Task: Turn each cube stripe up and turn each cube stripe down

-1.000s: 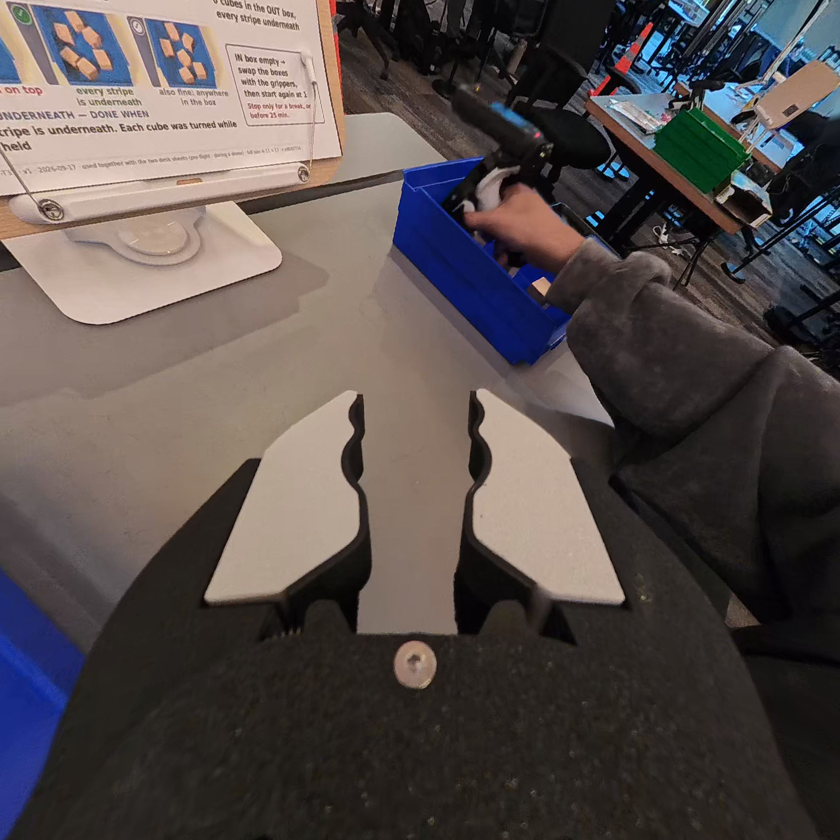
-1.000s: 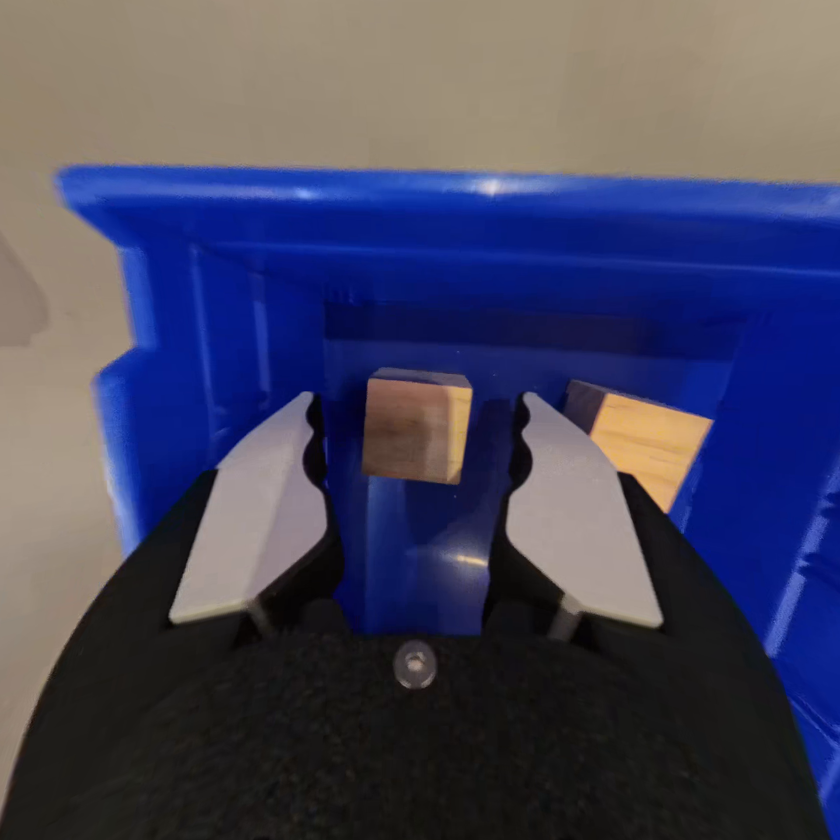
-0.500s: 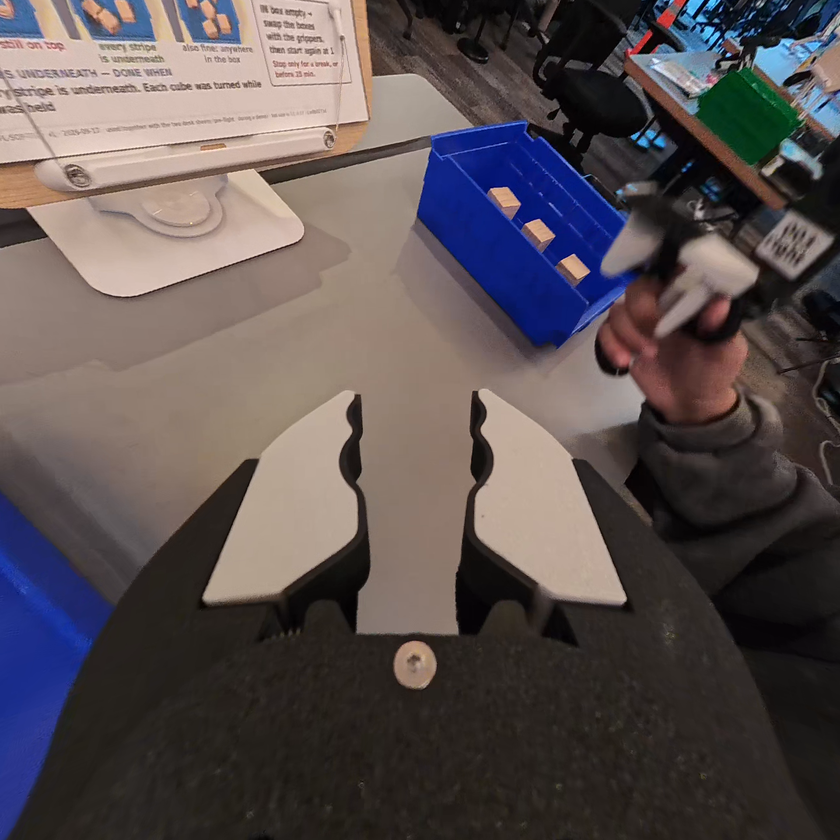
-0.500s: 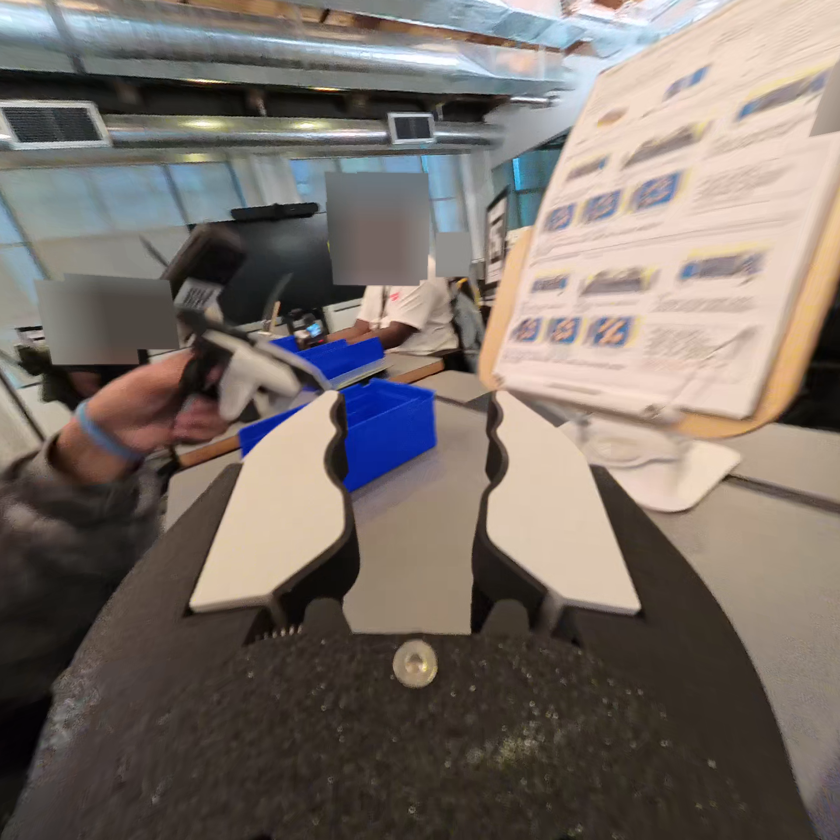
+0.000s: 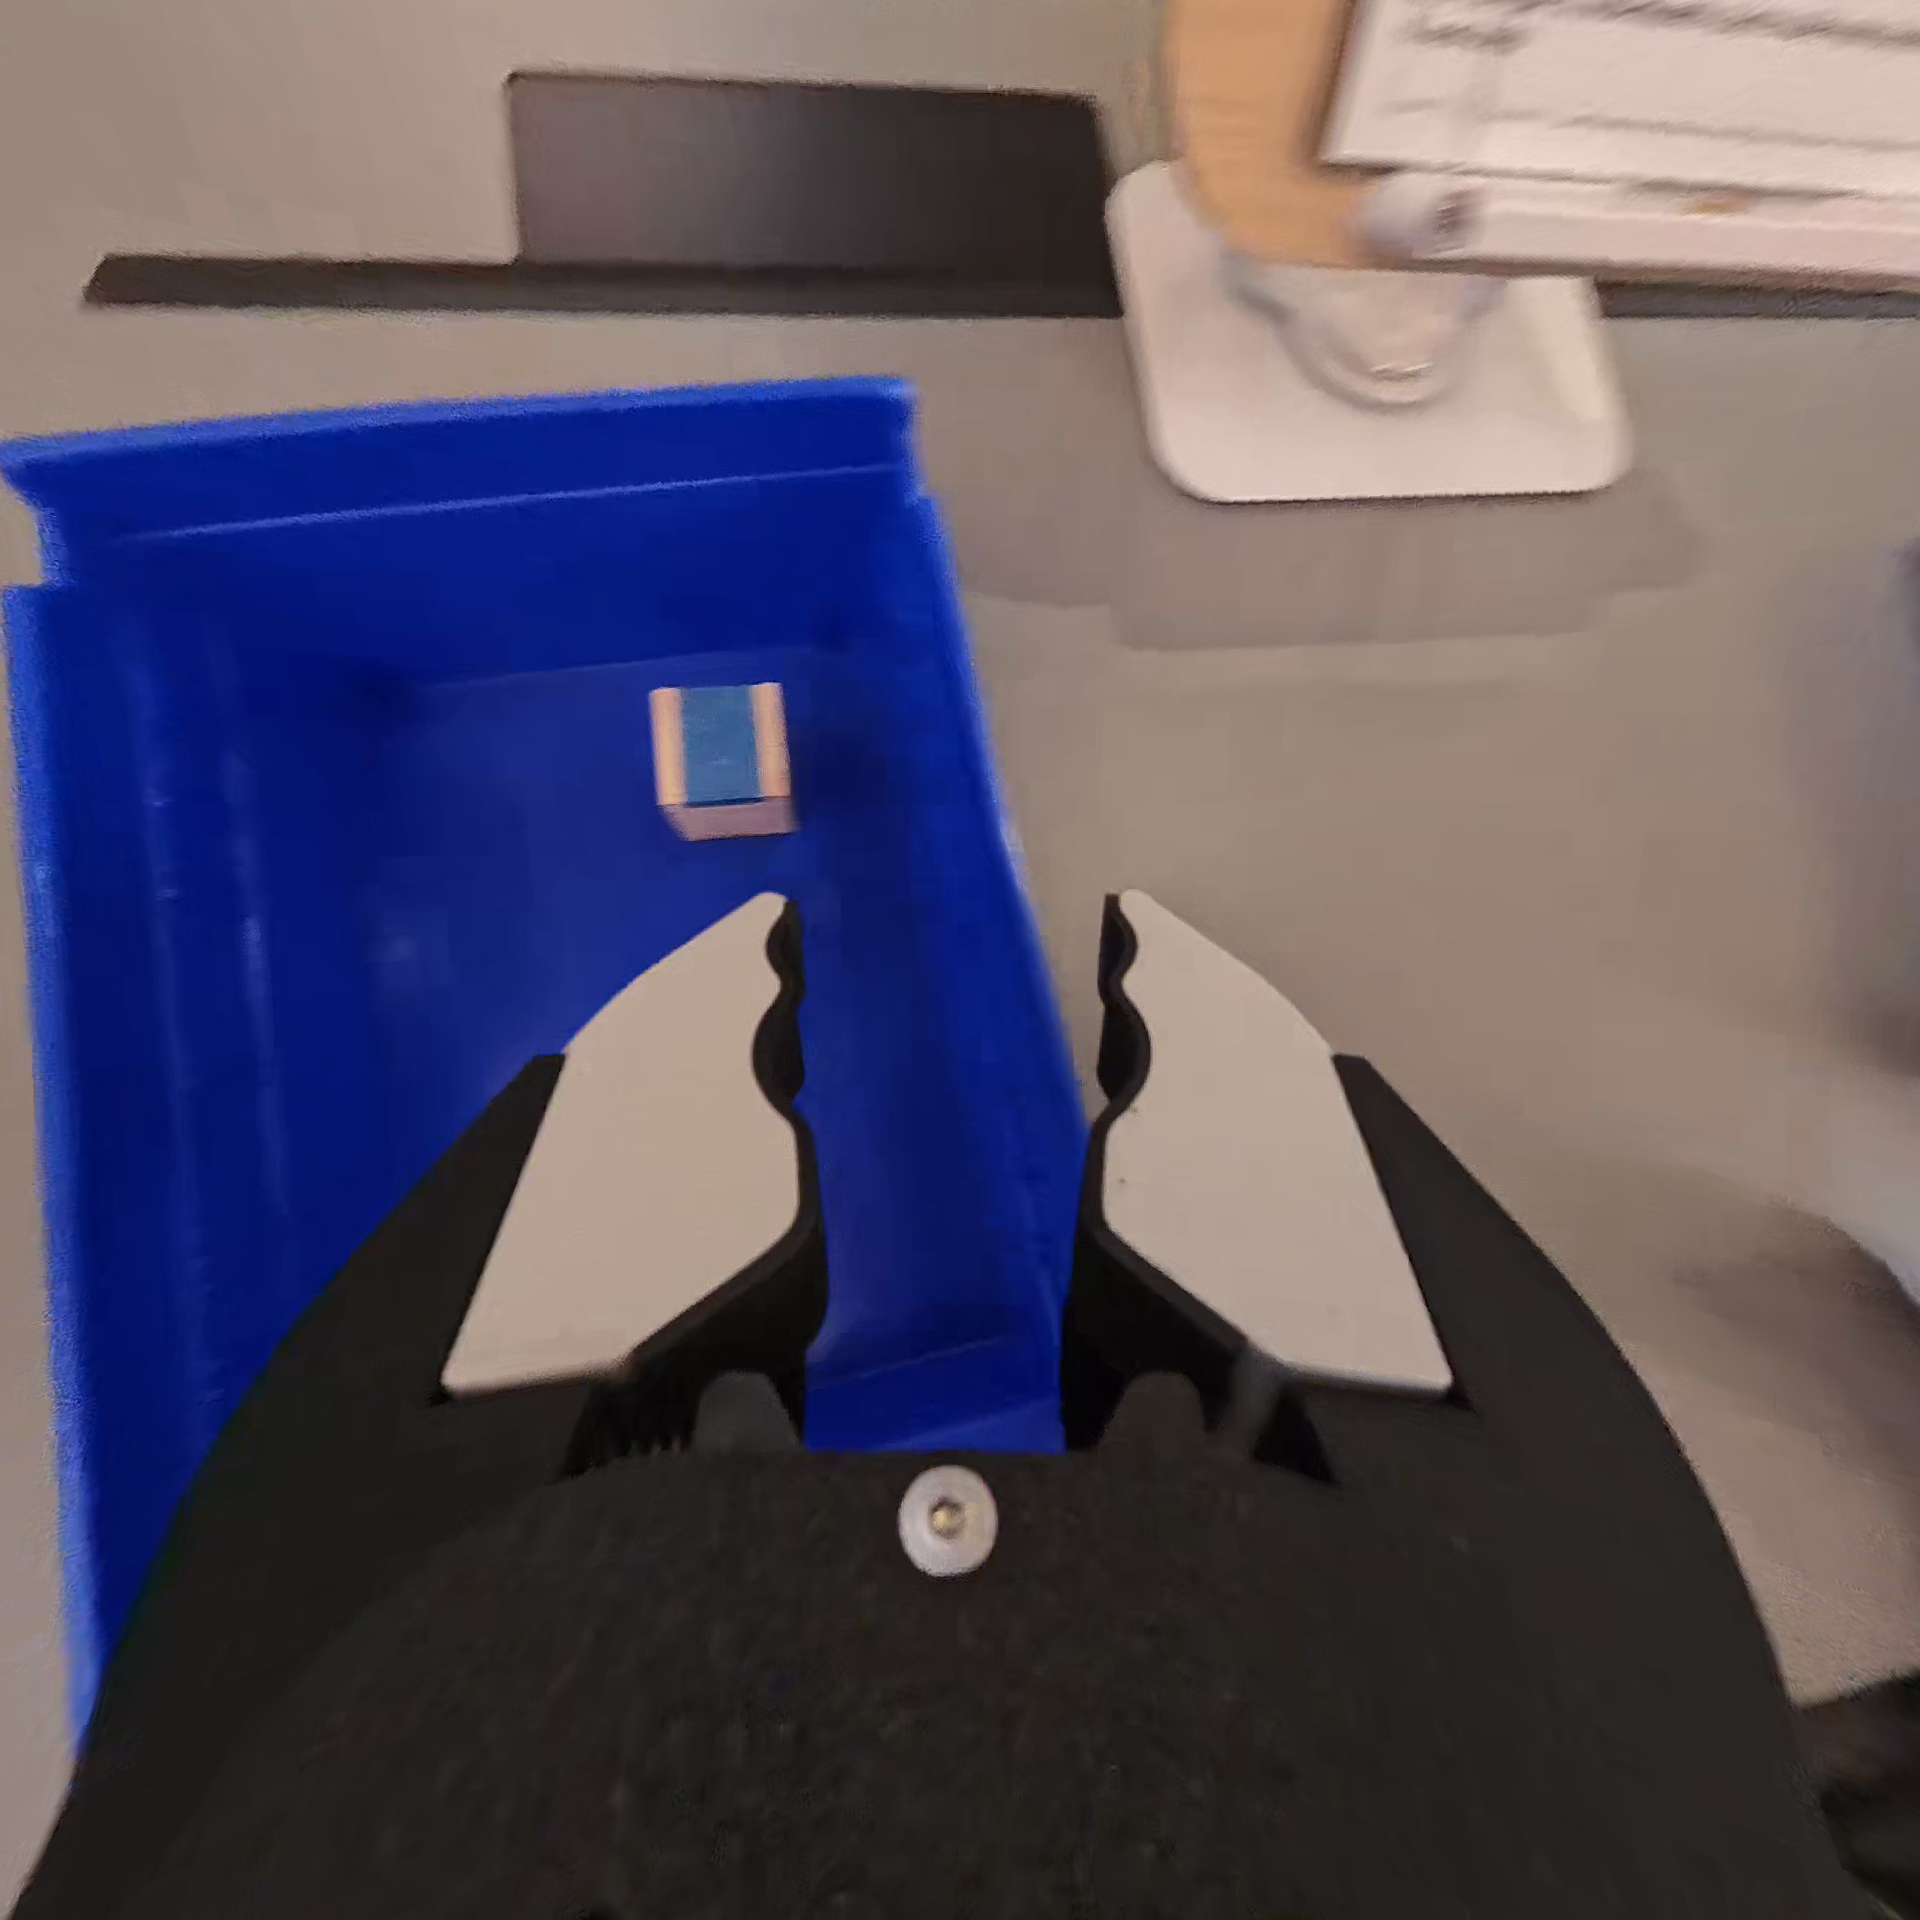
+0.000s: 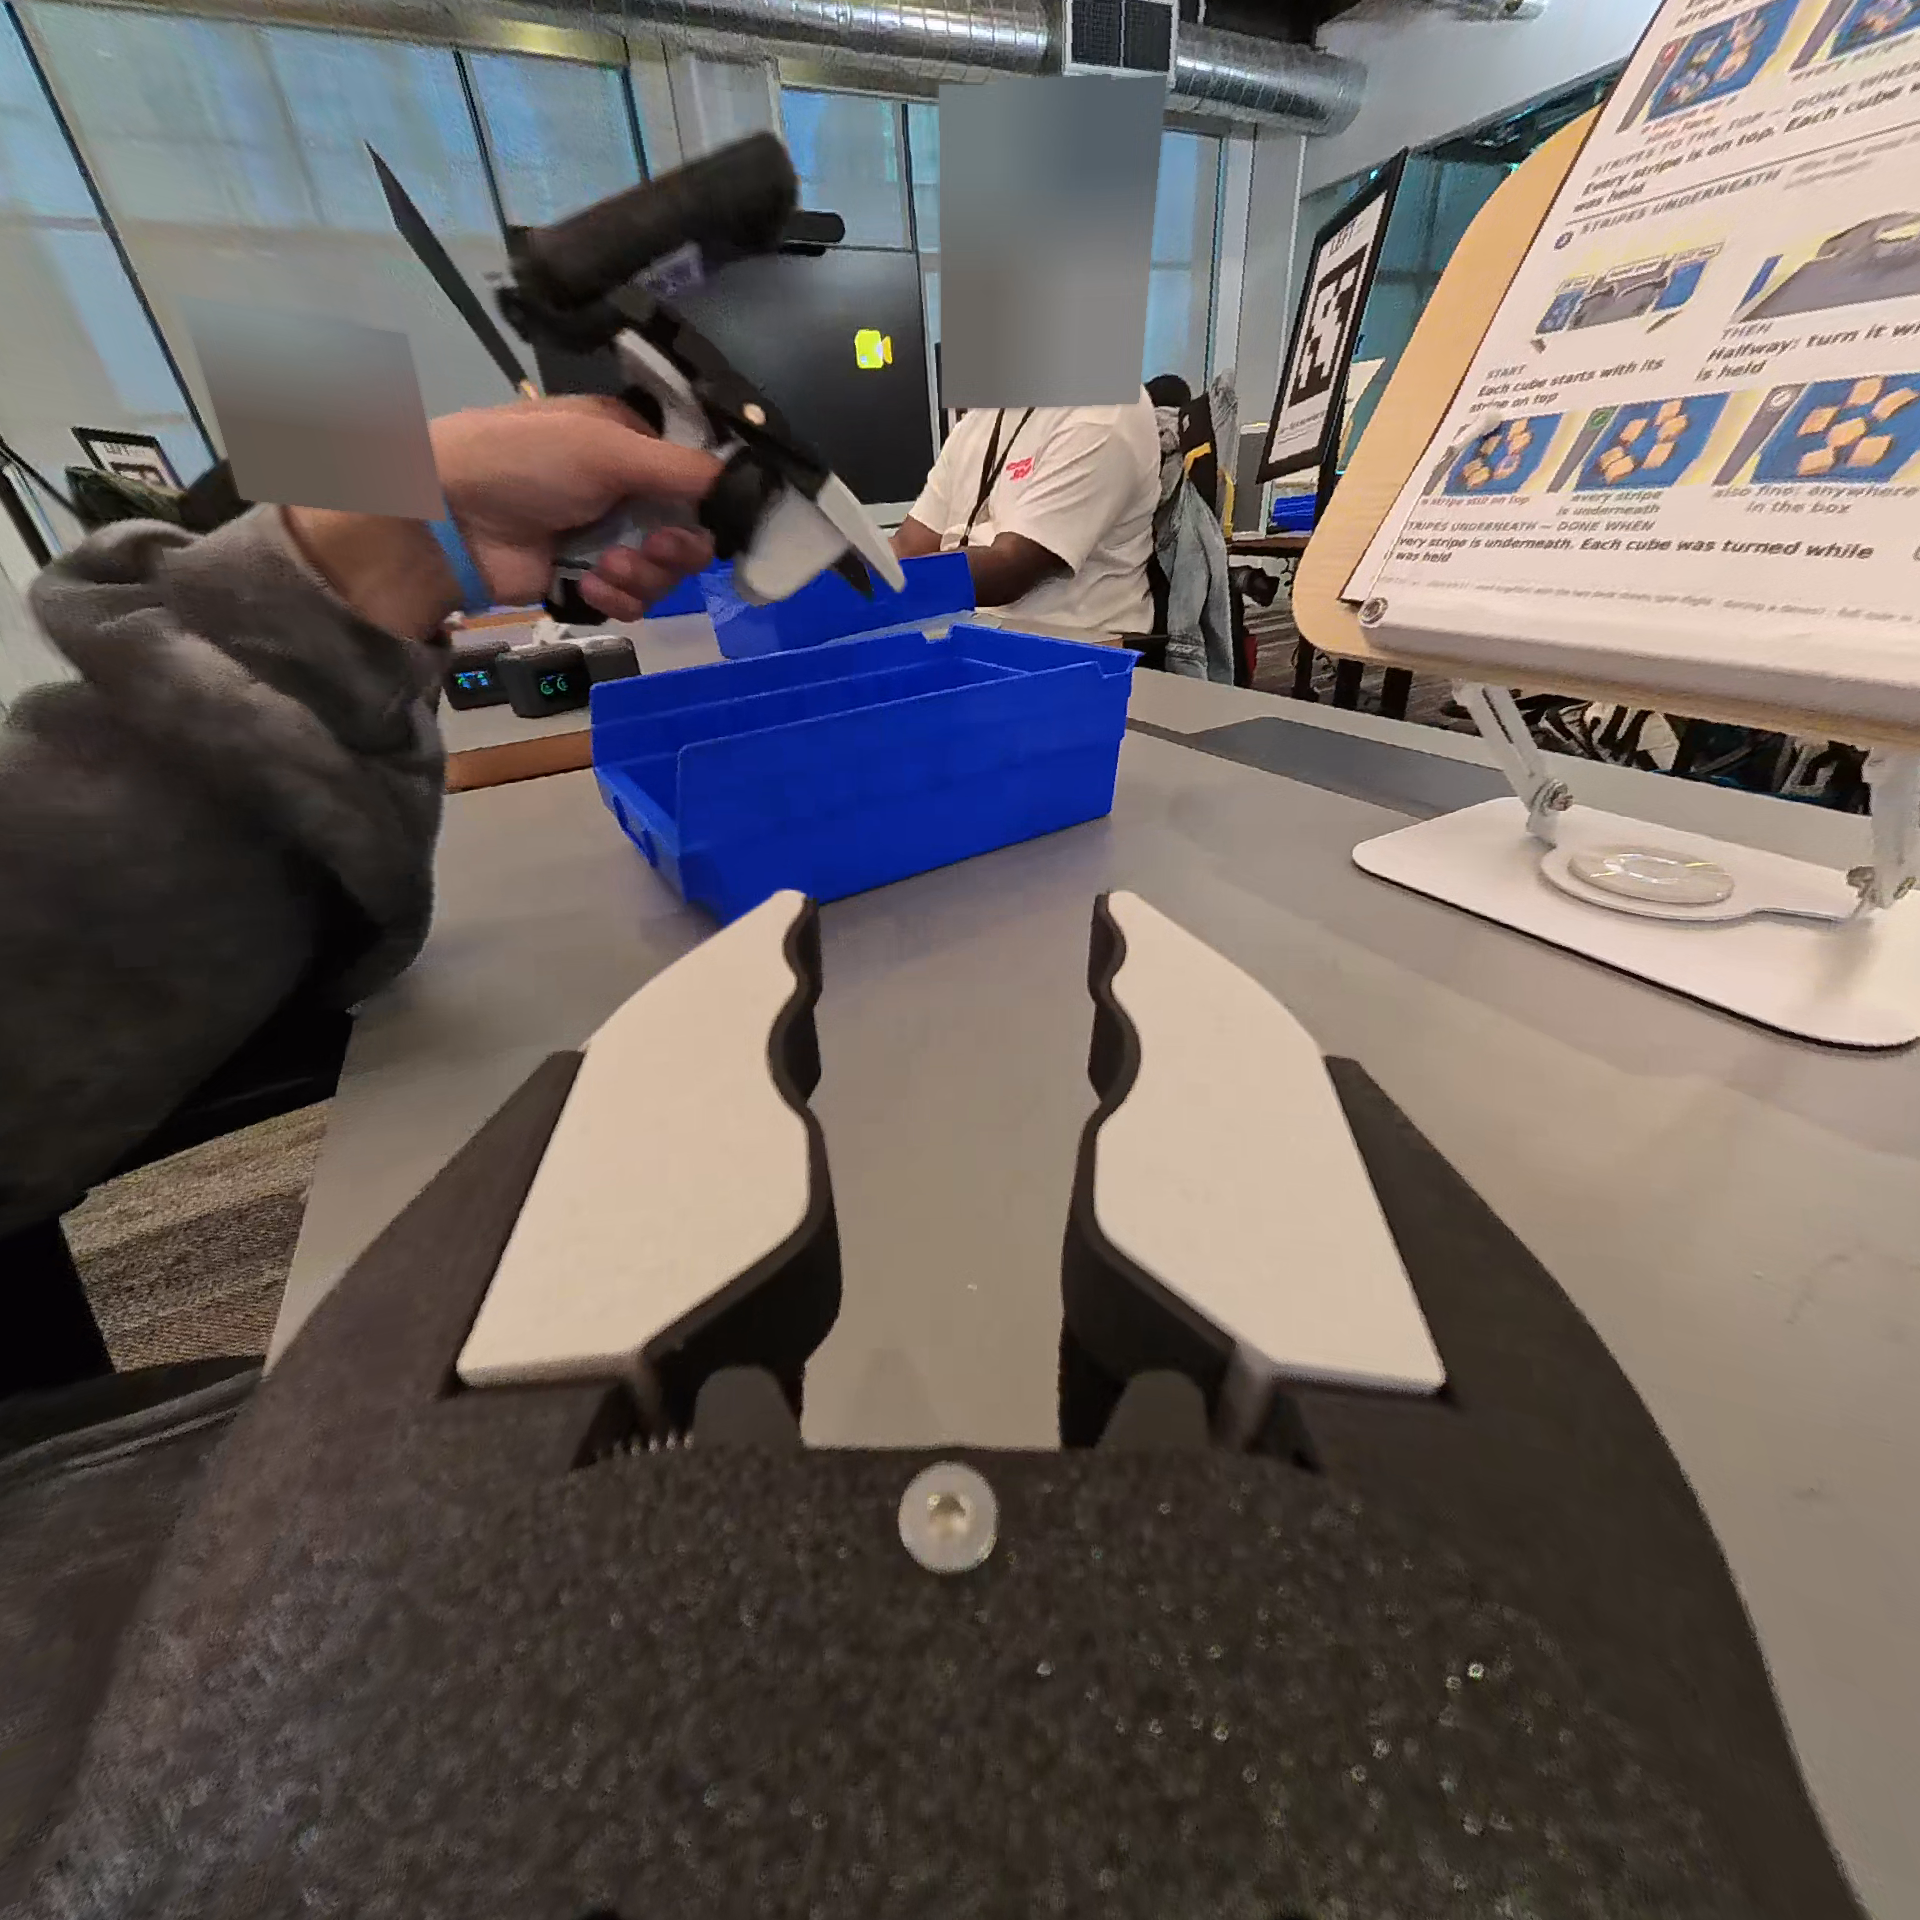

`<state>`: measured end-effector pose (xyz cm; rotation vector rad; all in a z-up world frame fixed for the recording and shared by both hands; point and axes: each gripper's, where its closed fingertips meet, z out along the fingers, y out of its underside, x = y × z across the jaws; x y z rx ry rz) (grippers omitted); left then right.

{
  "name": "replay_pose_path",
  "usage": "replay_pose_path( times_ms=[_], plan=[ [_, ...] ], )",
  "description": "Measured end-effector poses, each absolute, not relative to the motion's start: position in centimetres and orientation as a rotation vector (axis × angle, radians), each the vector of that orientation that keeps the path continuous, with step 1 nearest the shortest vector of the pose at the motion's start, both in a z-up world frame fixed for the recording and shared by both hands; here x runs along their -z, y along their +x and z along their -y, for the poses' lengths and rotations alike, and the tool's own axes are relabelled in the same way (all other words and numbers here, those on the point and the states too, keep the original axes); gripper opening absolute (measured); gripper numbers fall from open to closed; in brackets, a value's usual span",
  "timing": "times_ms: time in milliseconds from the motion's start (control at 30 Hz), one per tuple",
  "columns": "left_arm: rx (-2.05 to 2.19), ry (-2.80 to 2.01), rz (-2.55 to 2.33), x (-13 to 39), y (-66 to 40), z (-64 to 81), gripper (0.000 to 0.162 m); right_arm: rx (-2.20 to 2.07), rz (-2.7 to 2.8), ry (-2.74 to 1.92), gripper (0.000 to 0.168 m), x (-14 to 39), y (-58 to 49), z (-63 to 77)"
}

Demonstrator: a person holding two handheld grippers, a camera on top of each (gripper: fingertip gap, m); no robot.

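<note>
- Above the blue bin (image 5: 436, 935), the left claw (image 5: 945, 914) hangs with fingers apart; the bin floor is bare around one striped cube (image 5: 720, 758).
- Right of the bin, grey worktop (image 5: 1351, 779) runs unobstructed to the white stand base (image 5: 1371, 416).

Striped cube (image 5: 719, 756) (stripe up) in blue bin (image 5: 312, 935)

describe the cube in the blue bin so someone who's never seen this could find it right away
On the grey table, left of the white document stand, sits an open blue bin. The cube lies alone on its floor, just ahead of the open left gripper. It is small, pale wood, with a blue stripe on its top face.
</note>
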<state>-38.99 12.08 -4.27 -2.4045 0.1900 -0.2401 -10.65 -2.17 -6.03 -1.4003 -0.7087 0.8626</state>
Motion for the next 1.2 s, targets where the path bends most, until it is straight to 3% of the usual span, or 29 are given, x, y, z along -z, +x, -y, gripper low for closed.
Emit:
replay_pose_path(
  times_ms=[567, 633, 700, 833, 1200],
  plan=[
    [0.026, -2.892, -0.147, 17.2, -42.7, -20.4, 0.061, -0.883, 0.721, -1.419, 0.047, 6.6, -10.5, 2.1],
    [0.013, -2.91, -0.134, 17.9, -43.4, -20.2, 0.059, -0.883, 0.729, -1.423, 0.047, 6.8, -10.6, 2.2],
    [0.068, -2.904, -0.132, 18.0, -43.7, -20.0, 0.045, -0.888, 0.73, -1.425, 0.047, 6.8, -10.7, 2.2],
    [0.219, -2.81, -0.1, 15.5, -43.8, -19.7, 0.045, -0.891, 0.724, -1.419, 0.047, 6.7, -10.6, 2.2],
    [0.477, -2.424, -0.38, 1.0, -35.9, -11.8, 0.045, -0.915, 0.645, -1.415, 0.044, 5.9, -8.9, 1.5]
  ],
)
